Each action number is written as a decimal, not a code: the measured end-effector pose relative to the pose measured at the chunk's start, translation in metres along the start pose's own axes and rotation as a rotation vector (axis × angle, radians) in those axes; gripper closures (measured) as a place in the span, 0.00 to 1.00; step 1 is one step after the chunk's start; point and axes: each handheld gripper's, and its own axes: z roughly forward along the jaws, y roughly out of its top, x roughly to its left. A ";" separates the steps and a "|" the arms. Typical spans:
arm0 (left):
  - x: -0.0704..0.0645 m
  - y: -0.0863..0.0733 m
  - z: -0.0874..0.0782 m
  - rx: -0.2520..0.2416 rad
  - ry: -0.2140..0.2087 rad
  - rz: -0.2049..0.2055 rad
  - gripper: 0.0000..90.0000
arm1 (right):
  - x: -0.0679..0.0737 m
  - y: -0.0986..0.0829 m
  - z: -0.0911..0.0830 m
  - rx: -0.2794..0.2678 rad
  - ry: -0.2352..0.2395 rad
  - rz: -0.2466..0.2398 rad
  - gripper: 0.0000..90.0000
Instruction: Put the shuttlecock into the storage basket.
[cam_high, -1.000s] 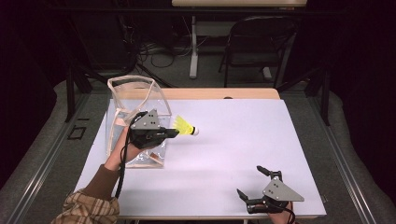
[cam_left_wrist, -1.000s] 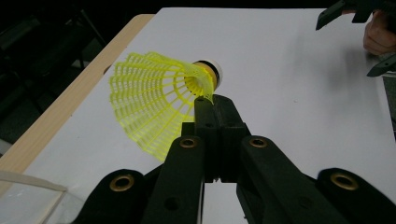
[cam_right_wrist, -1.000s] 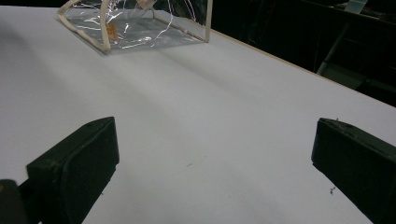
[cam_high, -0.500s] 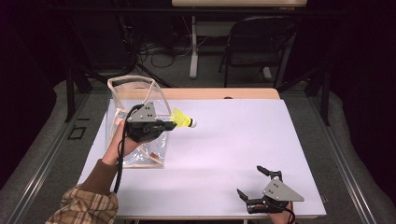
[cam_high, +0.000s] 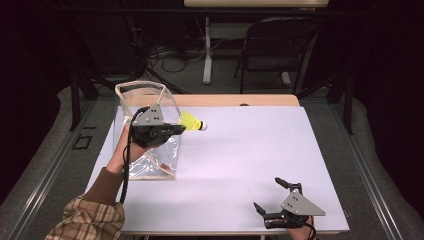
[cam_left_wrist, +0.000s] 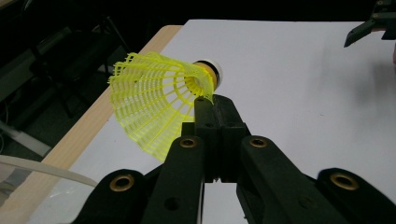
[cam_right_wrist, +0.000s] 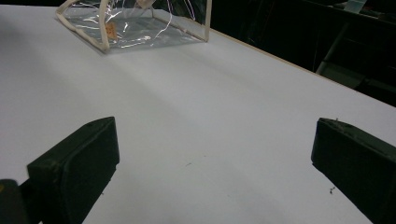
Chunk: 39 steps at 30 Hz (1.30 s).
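- Two black jaws of the left gripper (cam_left_wrist: 212, 105) are pressed together on the rim of the yellow plastic mesh shuttlecock with a white cork tip (cam_left_wrist: 161, 100), pinching the skirt's edge just below the cork.
- Out beyond those fingertips, the skirt fans away to one side in the left gripper view and the cork points off over the white table sheet (cam_left_wrist: 289, 70); the shuttlecock is lifted clear of the table.
- Just behind and under the gripper sits the clear plastic pouch with cream-coloured piping, open at the top (cam_high: 150, 130); in the high view the shuttlecock (cam_high: 192, 121) hangs just past the pouch's upper edge, on the side away from the hand.
- Well apart from all that, the right gripper (cam_high: 272, 197) rests at the table's near corner, jaws spread wide, nothing between them.
- My read: this is the carry step, shuttlecock in transit to the pouch.
- Next move calls for drawing the fingertips back over the pouch mouth, tipping down, then releasing inside.
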 end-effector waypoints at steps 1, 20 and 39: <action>0.000 0.000 0.000 0.000 0.000 0.000 1.00 | 0.000 0.000 0.000 0.000 0.000 0.000 0.01; 0.010 0.005 -0.007 -0.018 0.045 -0.006 1.00 | 0.000 0.000 0.000 0.000 0.000 0.000 0.01; 0.023 0.010 -0.014 -0.034 0.083 -0.026 1.00 | 0.000 0.000 0.001 -0.001 0.002 0.003 0.01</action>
